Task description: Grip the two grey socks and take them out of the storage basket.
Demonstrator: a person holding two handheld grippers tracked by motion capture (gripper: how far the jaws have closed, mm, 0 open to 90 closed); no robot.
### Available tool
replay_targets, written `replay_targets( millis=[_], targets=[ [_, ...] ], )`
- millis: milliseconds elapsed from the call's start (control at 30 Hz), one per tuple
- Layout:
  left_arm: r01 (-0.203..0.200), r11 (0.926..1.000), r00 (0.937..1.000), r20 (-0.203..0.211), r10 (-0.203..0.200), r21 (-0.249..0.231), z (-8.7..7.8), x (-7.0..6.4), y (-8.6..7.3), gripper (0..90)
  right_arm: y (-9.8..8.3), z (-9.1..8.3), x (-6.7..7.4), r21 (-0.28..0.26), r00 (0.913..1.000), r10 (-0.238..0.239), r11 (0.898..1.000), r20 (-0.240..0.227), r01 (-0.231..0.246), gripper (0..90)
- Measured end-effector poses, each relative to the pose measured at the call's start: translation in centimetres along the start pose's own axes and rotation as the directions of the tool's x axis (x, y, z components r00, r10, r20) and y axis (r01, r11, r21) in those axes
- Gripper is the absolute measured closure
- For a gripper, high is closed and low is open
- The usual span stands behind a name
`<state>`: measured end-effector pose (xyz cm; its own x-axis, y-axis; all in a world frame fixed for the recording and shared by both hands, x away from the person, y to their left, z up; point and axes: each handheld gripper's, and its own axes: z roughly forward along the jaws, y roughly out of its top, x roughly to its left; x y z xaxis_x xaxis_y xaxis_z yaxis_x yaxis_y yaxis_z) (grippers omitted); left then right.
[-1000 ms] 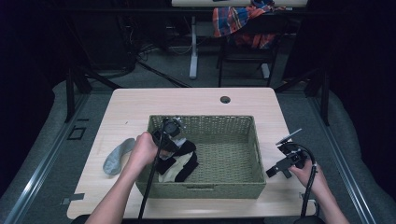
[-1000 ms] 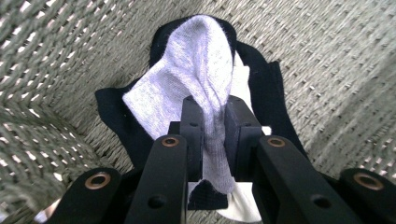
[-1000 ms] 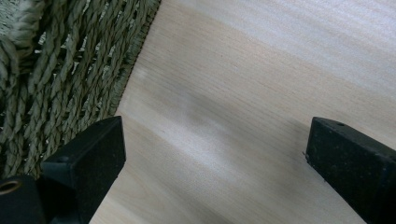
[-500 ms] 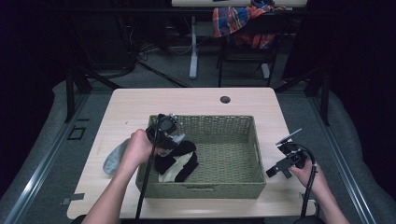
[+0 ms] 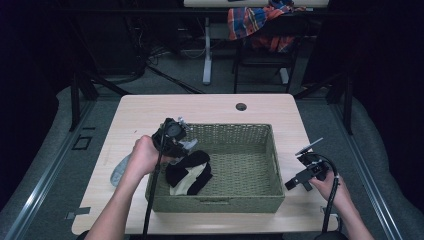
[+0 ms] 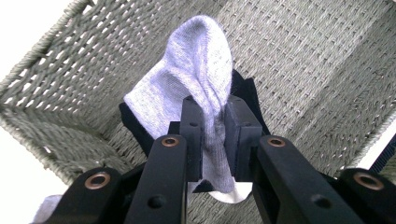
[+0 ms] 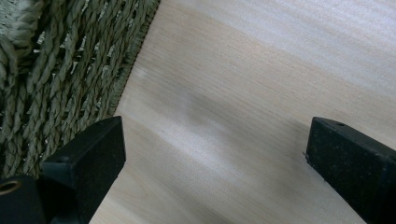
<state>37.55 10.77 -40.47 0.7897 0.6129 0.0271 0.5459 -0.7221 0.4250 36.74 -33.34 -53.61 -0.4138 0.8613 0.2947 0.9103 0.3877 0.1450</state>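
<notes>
Left gripper (image 6: pixel 212 121) clamped on a bunched fold of light, soft, floppy grey sock (image 6: pixel 196 79) over basket (image 5: pixel 240 132); right gripper (image 7: pixel 215 158) jaws apart

Lt grey sock (image 6: pixel 196 79) hangs bunched, pinched, over green wicker basket (image 6: pixel 303 60)

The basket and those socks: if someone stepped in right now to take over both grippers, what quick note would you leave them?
Left gripper: shut on a grey sock, held above the left end of the basket.
Right gripper: open, holding nothing, over bare table just right of the basket.
Done: a black and white pile of socks lies in the basket.
Left, probably: one more grey sock lies on the table beside the basket's left wall. Whether the held sock is going in or coming out, I cannot tell.
</notes>
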Motion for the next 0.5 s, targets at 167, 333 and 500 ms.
replay_targets(
  millis=[167,333,500],
  targets=[
    [-0.001,0.9999,1.0000,-0.010,0.001,-0.014,-0.8,0.0,-0.1,79.2,0.0,0.0,0.0,0.001,1.0000,0.000,1.000,0.000,0.000,4.6],
    [0.014,0.9992,0.9997,-0.017,-0.015,-0.037,-1.7,0.3,-0.3,79.2,0.0,0.0,0.0,-0.001,1.0000,0.002,1.000,0.000,-0.002,4.6],
    [0.035,0.9977,0.9987,-0.035,-0.037,-0.059,-2.7,0.9,-0.8,79.2,0.0,0.0,0.0,0.001,1.0000,0.001,1.000,0.000,-0.001,4.6]
  ],
)
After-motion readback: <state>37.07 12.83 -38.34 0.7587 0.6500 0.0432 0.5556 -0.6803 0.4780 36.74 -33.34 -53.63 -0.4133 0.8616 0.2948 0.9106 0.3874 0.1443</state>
